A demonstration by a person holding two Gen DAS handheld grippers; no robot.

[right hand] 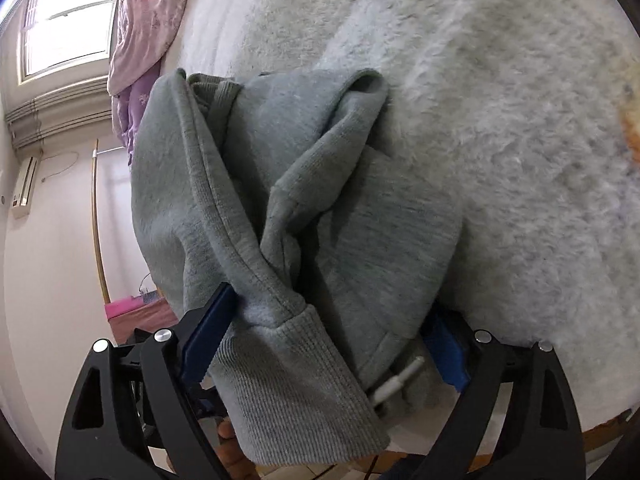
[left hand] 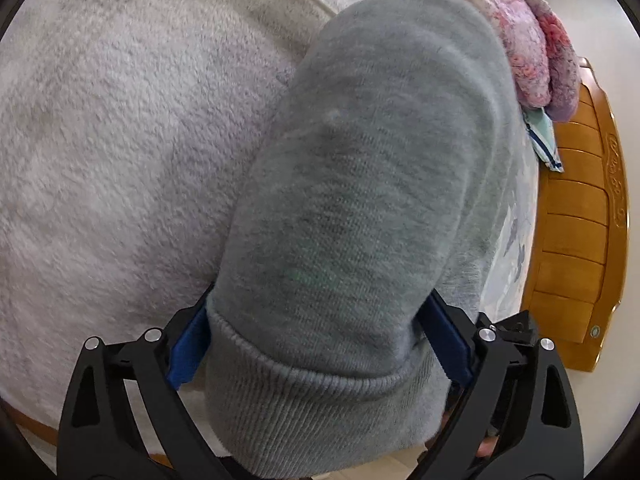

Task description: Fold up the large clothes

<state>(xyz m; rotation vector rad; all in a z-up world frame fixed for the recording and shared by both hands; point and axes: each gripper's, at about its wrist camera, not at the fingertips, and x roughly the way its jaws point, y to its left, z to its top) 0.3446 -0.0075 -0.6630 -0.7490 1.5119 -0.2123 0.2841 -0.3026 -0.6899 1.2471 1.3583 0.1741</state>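
A grey sweatshirt (left hand: 360,160) lies bunched on a white fleece blanket (left hand: 120,140) that covers a bed. In the left wrist view its ribbed hem (left hand: 320,412) drapes toward the camera between the blue pads (left hand: 188,348) of my left gripper (left hand: 320,300), whose jaws stand wide open around the cloth. In the right wrist view the sweatshirt (right hand: 320,200) is twisted into folds, and a ribbed cuff (right hand: 288,380) and a white drawstring tip (right hand: 400,380) hang between the spread jaws of my right gripper (right hand: 330,304). Neither gripper pinches the cloth.
A pink floral quilt (left hand: 532,40) is heaped at the far side of the bed. A wooden bed board (left hand: 576,220) runs along the right edge. The right wrist view shows a window (right hand: 64,20), a wall unit (right hand: 24,184) and a pink box (right hand: 132,312) at left.
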